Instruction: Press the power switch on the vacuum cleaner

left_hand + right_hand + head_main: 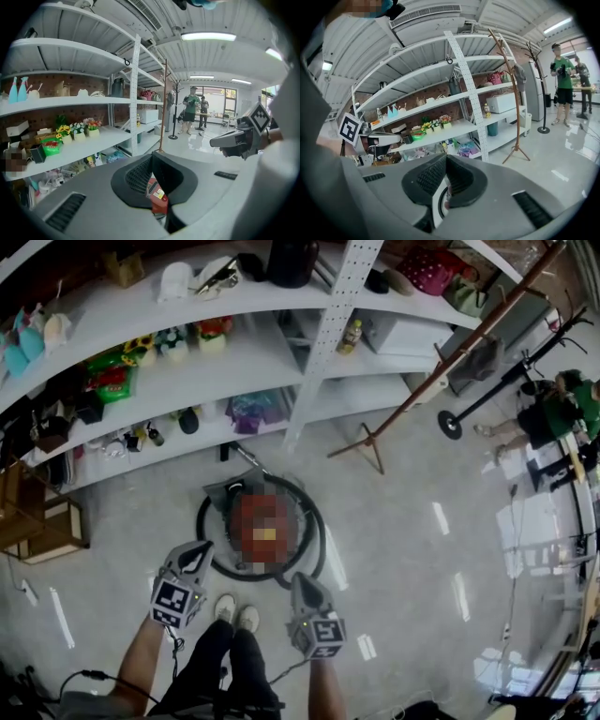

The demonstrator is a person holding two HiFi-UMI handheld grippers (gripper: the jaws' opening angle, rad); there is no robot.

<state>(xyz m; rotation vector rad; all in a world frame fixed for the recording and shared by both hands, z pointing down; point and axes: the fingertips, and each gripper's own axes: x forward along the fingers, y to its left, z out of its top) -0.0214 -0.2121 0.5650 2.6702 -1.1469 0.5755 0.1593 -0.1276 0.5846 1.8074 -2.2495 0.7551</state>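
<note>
The vacuum cleaner [232,493] stands on the floor in front of the shelves, its red body partly under a mosaic patch and its black hose [316,526] coiled round it. My left gripper [194,562] hangs over its near left side, and my right gripper [298,579] over the hose at its near right. Both are shut with nothing in them. In the left gripper view, the vacuum's red body [158,196] shows through the gap under the shut left gripper [151,157]. The right gripper [445,159] points towards the shelves. I cannot make out the power switch.
White shelves [281,367] full of small goods run behind the vacuum. A wooden coat stand [375,432] leans at the right, and a wooden crate [42,526] sits at the left. My shoes [236,613] are just behind the hose. People [553,409] stand far right.
</note>
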